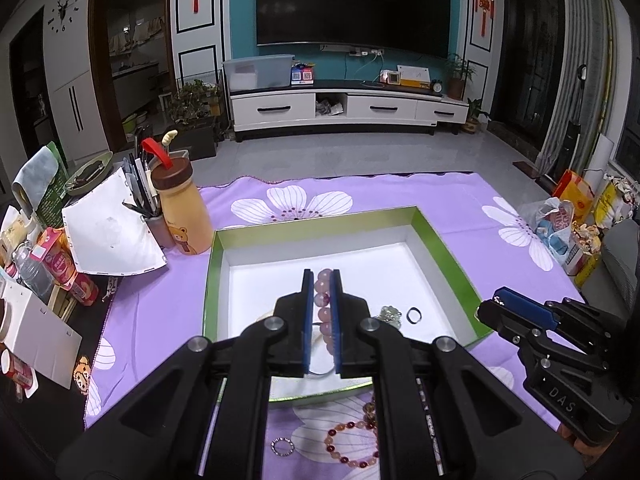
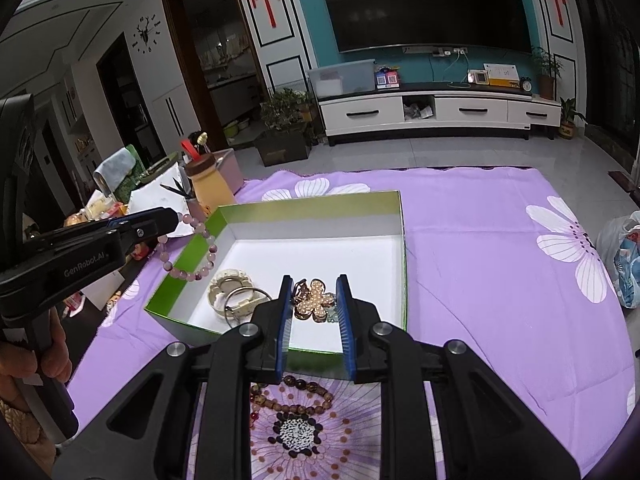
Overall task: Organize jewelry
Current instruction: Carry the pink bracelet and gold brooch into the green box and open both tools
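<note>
Your left gripper (image 1: 322, 276) is clamped nearly shut on a pink bracelet (image 2: 188, 248), which hangs as a loop from the tips over the left wall of the box (image 2: 312, 204). Holding it by a few beads lets the rest dangle free, so it should drop in without snagging the rim.

Your right gripper (image 2: 312, 286) has its jaws partly closed around a flower clip (image 2: 314, 300). The clip sits between the pads over the near part of the box floor; whether the pads press on it or it rests on the floor, I cannot tell.

Already in the box are a pale watch (image 2: 228, 288) with a hoop (image 2: 244, 302) at the near left, and a dark ring (image 1: 414, 315) towards the right. Grouping everything in this one open box looks like the point of the job.

Still outside, on the cloth (image 2: 480, 240) on the near side of the box, lie a brown bead string (image 2: 304, 398), a red bracelet (image 1: 352, 444) and a small sparkly ring (image 1: 282, 447). These look like your next pickups.

The cloth is purple with white flowers and covers a table. To the far left stands clutter: a bear bottle (image 1: 185, 216), pens, packets. Beyond is a tiled living room with a dark TV (image 1: 352, 4) over a white cabinet (image 1: 348, 110).
</note>
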